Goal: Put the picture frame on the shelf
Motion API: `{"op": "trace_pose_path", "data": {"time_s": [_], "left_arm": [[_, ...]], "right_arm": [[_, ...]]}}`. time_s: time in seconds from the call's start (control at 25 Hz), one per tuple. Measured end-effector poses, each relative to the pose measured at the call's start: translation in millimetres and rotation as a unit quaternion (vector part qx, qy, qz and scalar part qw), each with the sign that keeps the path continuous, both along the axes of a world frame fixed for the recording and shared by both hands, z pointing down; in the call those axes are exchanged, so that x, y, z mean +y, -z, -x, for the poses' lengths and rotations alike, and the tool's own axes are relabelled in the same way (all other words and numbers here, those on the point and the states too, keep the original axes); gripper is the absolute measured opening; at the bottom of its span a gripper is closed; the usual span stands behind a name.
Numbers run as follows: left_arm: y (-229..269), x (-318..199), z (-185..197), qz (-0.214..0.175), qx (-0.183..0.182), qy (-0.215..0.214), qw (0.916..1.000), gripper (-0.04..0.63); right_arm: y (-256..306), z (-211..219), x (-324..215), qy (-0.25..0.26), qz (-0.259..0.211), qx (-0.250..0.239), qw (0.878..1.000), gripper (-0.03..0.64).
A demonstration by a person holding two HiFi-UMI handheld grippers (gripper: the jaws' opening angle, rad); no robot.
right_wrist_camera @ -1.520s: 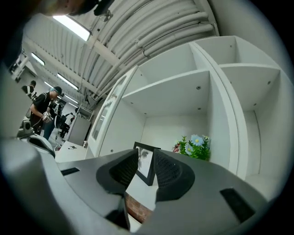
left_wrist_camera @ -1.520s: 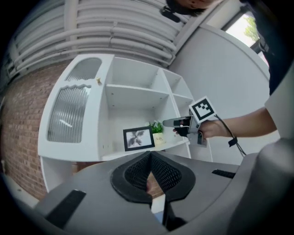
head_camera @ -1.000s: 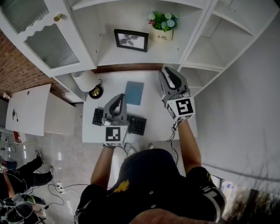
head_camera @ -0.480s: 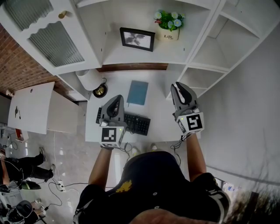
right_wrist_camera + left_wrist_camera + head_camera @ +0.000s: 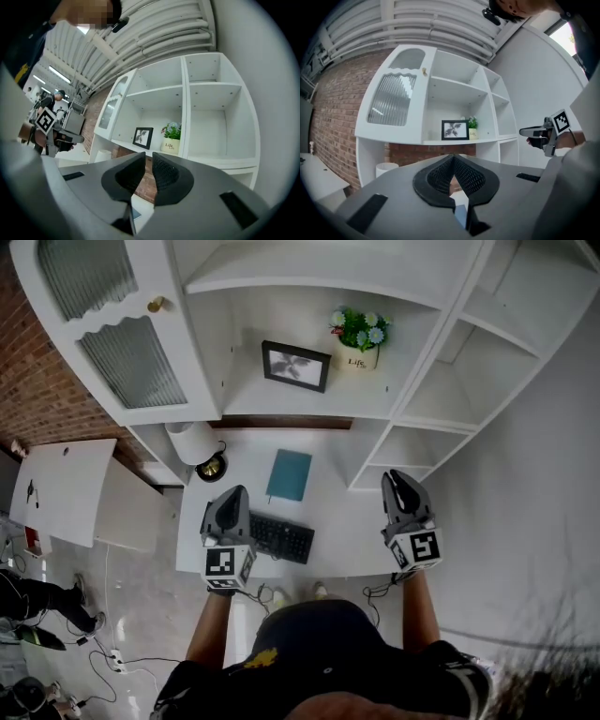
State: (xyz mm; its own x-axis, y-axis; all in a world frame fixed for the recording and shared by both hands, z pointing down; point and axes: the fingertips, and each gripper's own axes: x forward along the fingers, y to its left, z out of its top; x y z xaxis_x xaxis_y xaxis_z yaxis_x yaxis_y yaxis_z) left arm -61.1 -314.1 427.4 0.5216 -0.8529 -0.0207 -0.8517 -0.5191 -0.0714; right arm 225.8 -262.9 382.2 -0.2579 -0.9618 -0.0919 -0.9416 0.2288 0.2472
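Observation:
The black picture frame (image 5: 296, 366) stands upright on the white shelf (image 5: 281, 411), just left of a small flower pot (image 5: 358, 334). It also shows far off in the left gripper view as the frame (image 5: 455, 130) and in the right gripper view as the frame (image 5: 143, 137). My left gripper (image 5: 233, 493) hovers over the desk's near left, shut and empty, its tips meeting (image 5: 453, 157). My right gripper (image 5: 397, 480) hangs at the desk's near right corner. Its jaws are closing, a thin gap still between them (image 5: 149, 158), with nothing in it. Both grippers are well short of the shelf.
On the white desk (image 5: 342, 512) lie a black keyboard (image 5: 281, 537) and a teal notebook (image 5: 289, 475). A white cylinder (image 5: 192, 440) and a round black-and-gold object (image 5: 211, 466) sit at the back left. A glass cabinet door (image 5: 122, 343) flanks the shelf; open cubbies (image 5: 441, 399) lie right.
Both grippers have drawn back from the shelf toward the person, the right one furthest. The right jaws have narrowed. The frame has stayed on the shelf.

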Motion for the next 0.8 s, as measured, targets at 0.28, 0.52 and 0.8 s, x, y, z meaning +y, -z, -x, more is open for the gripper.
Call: {"op": "trace_pose_path", "data": {"time_s": [0.28, 0.52, 0.8], "left_arm": [[14.5, 3.4, -4.2, -0.033, -0.025, 0.014, 0.9990, 0.018], [17.6, 11.7, -5.8, -0.040, -0.020, 0.017, 0.9989, 0.018], [6.9, 16.3, 11.7, -0.017, -0.025, 0.033, 0.9990, 0.018]], "right_arm": [[0.1, 1.0, 6.2, 0.009, -0.002, -0.064, 0.998, 0.015], [-0.3, 5.5, 15.1, 0.014, 0.001, -0.058, 0.998, 0.009], [-4.1, 10.6, 27.1, 0.011, 0.000, -0.062, 0.998, 0.006]]}}
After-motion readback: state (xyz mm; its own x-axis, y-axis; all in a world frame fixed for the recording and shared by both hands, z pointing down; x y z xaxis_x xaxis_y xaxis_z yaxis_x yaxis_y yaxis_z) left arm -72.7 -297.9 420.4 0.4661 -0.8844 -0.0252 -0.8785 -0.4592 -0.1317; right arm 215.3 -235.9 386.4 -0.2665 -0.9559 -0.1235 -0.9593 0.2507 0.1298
